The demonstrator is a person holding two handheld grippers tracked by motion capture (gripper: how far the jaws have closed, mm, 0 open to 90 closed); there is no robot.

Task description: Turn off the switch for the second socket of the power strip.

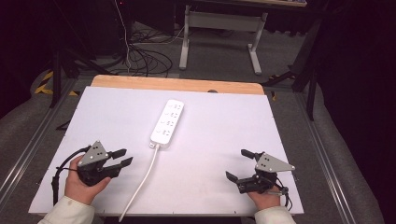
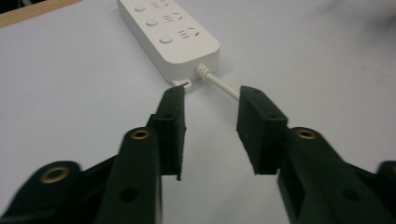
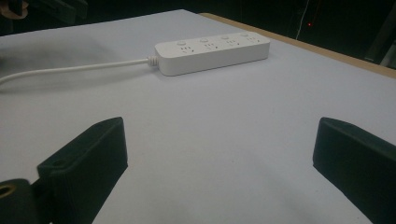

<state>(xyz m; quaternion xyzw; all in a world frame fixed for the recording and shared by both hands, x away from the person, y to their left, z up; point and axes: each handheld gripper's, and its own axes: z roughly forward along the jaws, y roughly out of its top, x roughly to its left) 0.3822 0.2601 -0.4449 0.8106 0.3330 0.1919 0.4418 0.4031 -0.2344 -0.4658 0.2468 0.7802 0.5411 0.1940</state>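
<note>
A white power strip (image 1: 167,122) and white cord (image 1: 143,182) are seen on a pale lavender-grey worktop (image 1: 219,130); black fingers (image 2: 170,126) are shown

one power strip (image 1: 167,122), one cord (image 1: 141,184), two tools.

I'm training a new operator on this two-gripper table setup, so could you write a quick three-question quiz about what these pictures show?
1. True or false: the left gripper is clamped on the white cord.
2. Multiple choice: where does the cord leave the power strip? A) from the end nearest the person, B) from the end nearest the wooden table edge, C) from its long side.
3. Fill in: the right gripper has its jaws ____ and holds nothing.

Key
1. False: its jaws stand apart, short of the cord.
2. A: the cord runs from the near end toward the table's front edge.
3. Open.
</note>
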